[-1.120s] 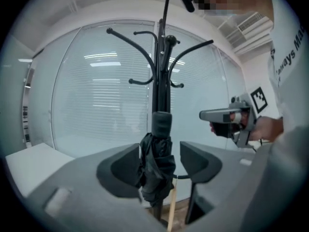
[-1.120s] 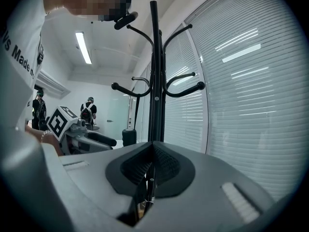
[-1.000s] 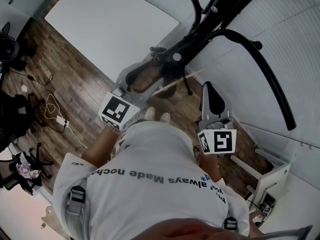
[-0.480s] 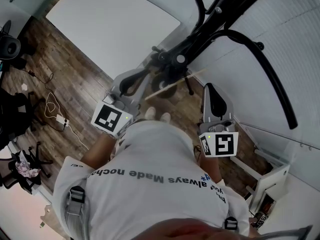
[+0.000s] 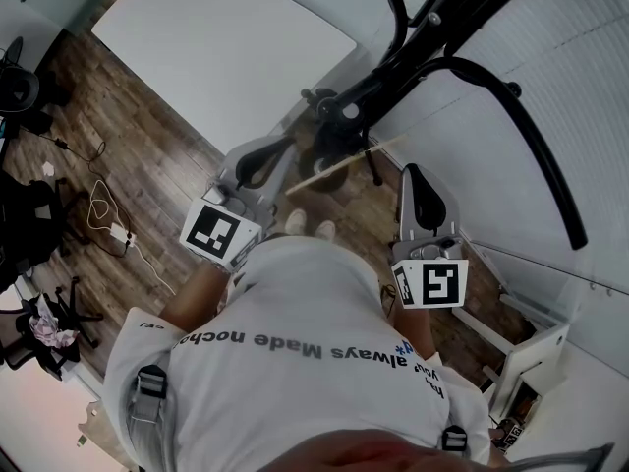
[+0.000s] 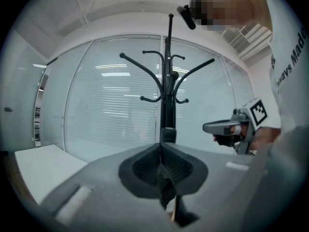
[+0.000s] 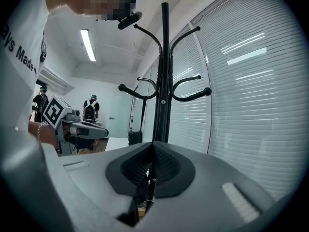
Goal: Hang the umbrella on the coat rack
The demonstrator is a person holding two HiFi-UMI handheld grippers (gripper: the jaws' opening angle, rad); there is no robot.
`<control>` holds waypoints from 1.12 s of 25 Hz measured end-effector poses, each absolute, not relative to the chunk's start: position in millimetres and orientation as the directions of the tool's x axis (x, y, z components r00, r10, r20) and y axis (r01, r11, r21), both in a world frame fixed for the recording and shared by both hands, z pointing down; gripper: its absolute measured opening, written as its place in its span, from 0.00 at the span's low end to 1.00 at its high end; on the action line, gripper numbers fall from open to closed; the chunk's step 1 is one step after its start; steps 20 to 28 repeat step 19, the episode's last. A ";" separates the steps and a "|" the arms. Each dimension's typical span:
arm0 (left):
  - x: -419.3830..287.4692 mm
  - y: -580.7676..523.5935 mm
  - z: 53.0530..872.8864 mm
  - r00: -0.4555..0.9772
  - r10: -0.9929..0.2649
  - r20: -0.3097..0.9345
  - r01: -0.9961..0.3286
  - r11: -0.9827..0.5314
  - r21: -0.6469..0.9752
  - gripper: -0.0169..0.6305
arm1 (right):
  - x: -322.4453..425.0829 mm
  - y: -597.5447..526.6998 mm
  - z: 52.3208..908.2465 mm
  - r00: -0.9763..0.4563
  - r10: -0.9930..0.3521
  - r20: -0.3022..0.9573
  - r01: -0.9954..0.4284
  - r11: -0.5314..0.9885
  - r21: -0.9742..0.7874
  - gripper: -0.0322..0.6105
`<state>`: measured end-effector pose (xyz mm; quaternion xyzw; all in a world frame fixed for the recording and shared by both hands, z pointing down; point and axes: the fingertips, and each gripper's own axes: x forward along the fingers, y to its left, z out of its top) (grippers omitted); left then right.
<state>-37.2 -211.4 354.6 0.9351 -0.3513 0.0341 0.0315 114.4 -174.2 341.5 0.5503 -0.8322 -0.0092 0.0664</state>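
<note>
The black coat rack (image 5: 393, 72) stands in front of me, its pole (image 6: 167, 81) and curved hooks (image 7: 164, 81) showing in both gripper views. A short dark bundle (image 6: 168, 135), which looks like the folded umbrella, hangs against the pole just past my left gripper's tips; it also shows beside the pole as a dark bundle (image 7: 135, 137). My left gripper (image 5: 293, 146) points level at the rack with its jaws (image 6: 161, 144) shut, and I see nothing clearly held between them. My right gripper (image 5: 413, 173) is alongside it, its jaws (image 7: 153, 145) also shut.
A white table (image 5: 216, 37) stands to the left. A glass wall with blinds (image 5: 550, 87) runs behind the rack. A pale wooden stick (image 5: 349, 165) lies low by the rack's foot. Cables (image 5: 103, 219) trail over the wooden floor. People (image 7: 91, 108) stand far off.
The left gripper's jaws stood open near the rack a second ago and are now shut, and that gripper has drawn back a little. The right gripper has kept still.
</note>
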 end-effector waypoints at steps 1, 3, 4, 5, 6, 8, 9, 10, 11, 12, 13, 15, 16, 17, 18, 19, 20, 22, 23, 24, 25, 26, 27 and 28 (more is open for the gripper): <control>-37.0 -211.5 355.5 0.751 -0.654 0.087 -0.659 -0.751 0.036 0.04 | 114.3 -174.2 341.9 -0.386 -0.917 0.101 -0.915 0.394 0.088 0.05; -36.3 -211.7 356.2 0.752 -0.653 0.087 -0.658 -0.752 0.039 0.04 | 114.8 -174.2 342.3 -0.386 -0.917 0.102 -0.915 0.395 0.087 0.05; -35.7 -211.7 356.0 0.752 -0.653 0.086 -0.658 -0.752 0.040 0.04 | 115.5 -174.1 342.5 -0.386 -0.917 0.102 -0.915 0.394 0.087 0.05; -35.0 -211.7 355.9 0.753 -0.653 0.087 -0.657 -0.753 0.041 0.04 | 116.3 -174.2 342.6 -0.385 -0.917 0.102 -0.915 0.394 0.085 0.05; -34.3 -211.8 356.1 0.753 -0.652 0.088 -0.657 -0.753 0.041 0.04 | 117.1 -174.2 342.6 -0.385 -0.917 0.102 -0.916 0.393 0.084 0.05; -32.9 -212.8 357.5 0.753 -0.652 0.092 -0.657 -0.753 0.043 0.04 | 118.5 -174.4 342.6 -0.383 -0.918 0.102 -0.916 0.392 0.083 0.05; -32.5 -213.4 358.2 0.753 -0.652 0.092 -0.657 -0.753 0.044 0.04 | 118.6 -174.5 342.7 -0.383 -0.918 0.102 -0.916 0.392 0.083 0.05; -32.6 -213.6 358.8 0.753 -0.651 0.092 -0.656 -0.753 0.045 0.04 | 118.0 -174.4 342.9 -0.383 -0.918 0.101 -0.916 0.392 0.083 0.05; -33.0 -213.3 359.5 0.754 -0.650 0.092 -0.656 -0.754 0.046 0.04 | 117.1 -174.2 343.3 -0.384 -0.918 0.101 -0.916 0.393 0.083 0.05; -33.3 -212.9 359.9 0.754 -0.650 0.092 -0.655 -0.754 0.047 0.04 | 116.4 -174.0 343.7 -0.385 -0.917 0.101 -0.916 0.393 0.083 0.05; -33.3 -212.4 360.1 0.755 -0.650 0.092 -0.655 -0.754 0.048 0.04 | 116.1 -173.7 344.4 -0.385 -0.917 0.102 -0.915 0.394 0.083 0.05; -32.7 -211.6 359.7 0.755 -0.649 0.091 -0.654 -0.755 0.048 0.04 | 116.9 -173.4 345.6 -0.384 -0.917 0.106 -0.916 0.393 0.081 0.05; -32.3 -211.6 359.5 0.755 -0.649 0.092 -0.654 -0.755 0.048 0.04 | 117.6 -173.3 346.0 -0.383 -0.917 0.108 -0.916 0.392 0.081 0.05; -32.0 -211.8 359.2 0.755 -0.649 0.092 -0.654 -0.755 0.048 0.04 | 118.1 -173.3 346.1 -0.382 -0.918 0.109 -0.917 0.391 0.080 0.05; -31.8 -212.1 359.0 0.755 -0.649 0.093 -0.655 -0.754 0.049 0.04 | 118.5 -173.4 345.9 -0.382 -0.918 0.109 -0.917 0.391 0.080 0.05; -31.7 -212.5 358.8 0.755 -0.649 0.094 -0.655 -0.754 0.050 0.04 | 118.7 -173.4 345.7 -0.382 -0.918 0.109 -0.917 0.391 0.080 0.05; -31.7 -212.5 358.8 0.755 -0.649 0.094 -0.655 -0.754 0.050 0.04 | 118.7 -173.4 345.7 -0.382 -0.918 0.109 -0.917 0.391 0.080 0.05; -31.7 -212.5 358.8 0.755 -0.649 0.094 -0.655 -0.754 0.050 0.04 | 118.7 -173.4 345.7 -0.382 -0.918 0.109 -0.917 0.391 0.080 0.05; -31.7 -212.5 358.8 0.755 -0.649 0.094 -0.655 -0.754 0.050 0.04 | 118.7 -173.4 345.7 -0.382 -0.918 0.109 -0.917 0.391 0.080 0.05; -31.7 -212.5 358.8 0.755 -0.649 0.094 -0.655 -0.754 0.050 0.04 | 118.7 -173.4 345.7 -0.382 -0.918 0.109 -0.917 0.391 0.080 0.05; -31.7 -212.5 358.8 0.755 -0.649 0.094 -0.655 -0.754 0.050 0.04 | 118.7 -173.4 345.7 -0.382 -0.918 0.109 -0.917 0.391 0.080 0.05; -31.7 -212.5 358.8 0.755 -0.649 0.094 -0.655 -0.754 0.050 0.04 | 118.7 -173.4 345.7 -0.382 -0.918 0.109 -0.917 0.391 0.080 0.05; -31.7 -212.5 358.8 0.755 -0.649 0.094 -0.655 -0.754 0.050 0.04 | 118.7 -173.4 345.7 -0.382 -0.918 0.109 -0.917 0.391 0.080 0.05; -31.7 -212.5 358.8 0.755 -0.649 0.094 -0.655 -0.754 0.050 0.04 | 118.7 -173.4 345.7 -0.382 -0.918 0.109 -0.917 0.391 0.080 0.05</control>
